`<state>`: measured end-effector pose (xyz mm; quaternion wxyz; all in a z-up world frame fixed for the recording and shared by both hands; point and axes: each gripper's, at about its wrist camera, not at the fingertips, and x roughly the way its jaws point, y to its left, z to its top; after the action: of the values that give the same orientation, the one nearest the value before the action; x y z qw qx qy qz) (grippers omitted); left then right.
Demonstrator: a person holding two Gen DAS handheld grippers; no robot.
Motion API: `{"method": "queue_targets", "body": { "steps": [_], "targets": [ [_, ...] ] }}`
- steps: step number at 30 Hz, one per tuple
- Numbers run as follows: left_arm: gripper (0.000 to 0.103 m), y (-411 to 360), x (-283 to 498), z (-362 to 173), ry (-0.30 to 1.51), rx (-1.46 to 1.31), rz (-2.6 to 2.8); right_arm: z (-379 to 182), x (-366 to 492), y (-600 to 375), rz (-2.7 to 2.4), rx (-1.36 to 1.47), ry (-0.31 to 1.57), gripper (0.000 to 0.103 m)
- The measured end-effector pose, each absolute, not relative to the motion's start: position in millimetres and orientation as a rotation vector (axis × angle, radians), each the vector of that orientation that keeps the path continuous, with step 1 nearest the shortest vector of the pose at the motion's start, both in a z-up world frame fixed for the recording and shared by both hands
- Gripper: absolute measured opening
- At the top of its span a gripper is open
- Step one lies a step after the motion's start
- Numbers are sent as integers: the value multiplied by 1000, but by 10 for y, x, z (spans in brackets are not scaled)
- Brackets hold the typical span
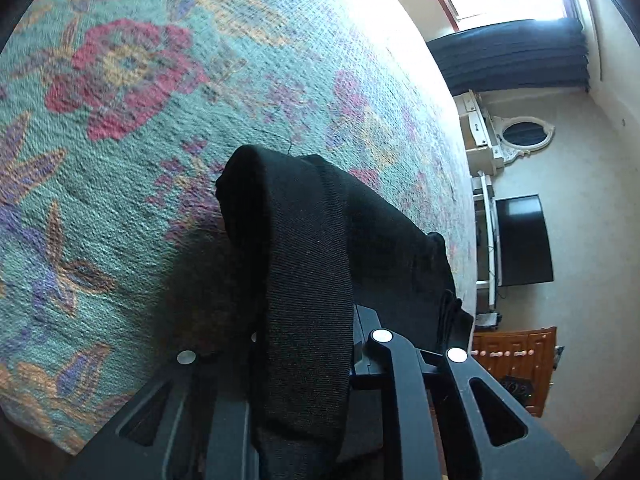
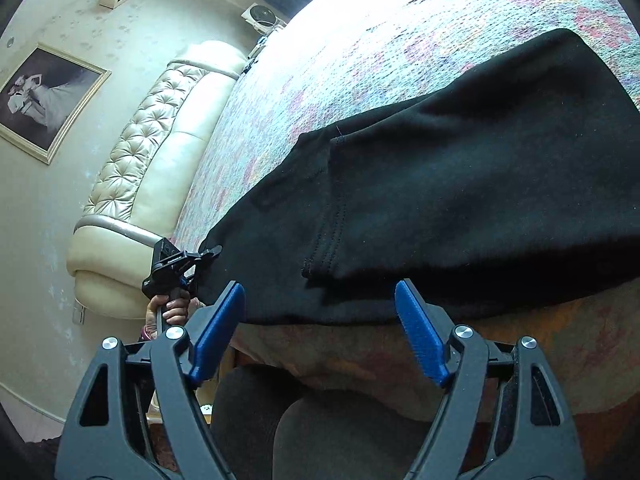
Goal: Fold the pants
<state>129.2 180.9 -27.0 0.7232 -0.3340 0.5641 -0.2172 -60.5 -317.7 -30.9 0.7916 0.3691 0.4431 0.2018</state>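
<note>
While the black pants lie spread across the floral bedspread, filling centre and right of the right wrist view, work starts at the left. Lower left of that view: a hand holds the left gripper, clamped on the edge of the pants there. Left wrist view confirms it: a ribbed band of black cloth sits pinched between the closed jaws, lifted off the bedspread, likely to carry that end over for a fold. Bottom centre: the right gripper hovers with jaws wide apart, blue pads empty, just short of the near hem, apparently placed to take a second hold. White lettering on the left gripper's body is too small to read; no other writing is legible.
</note>
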Motion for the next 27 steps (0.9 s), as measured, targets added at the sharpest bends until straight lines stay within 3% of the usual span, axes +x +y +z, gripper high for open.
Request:
{"method": "queue_targets", "body": {
  "steps": [9,14,20,27],
  "targets": [
    [15,916,1167,884,1116,-517,-657,-148,-635,-3135,464,763,899,78],
    [15,149,1096,1226,1106,-454,-751,-55,-649,-3166,488,778,866,78],
    [15,-957,1094,1169,1136,-373,-785,87,-683,-3398,476,832,788,78],
    [15,-1911,1083,531,1237,-268,-749,2,-738,-3822,393,957,730,78]
  ]
}}
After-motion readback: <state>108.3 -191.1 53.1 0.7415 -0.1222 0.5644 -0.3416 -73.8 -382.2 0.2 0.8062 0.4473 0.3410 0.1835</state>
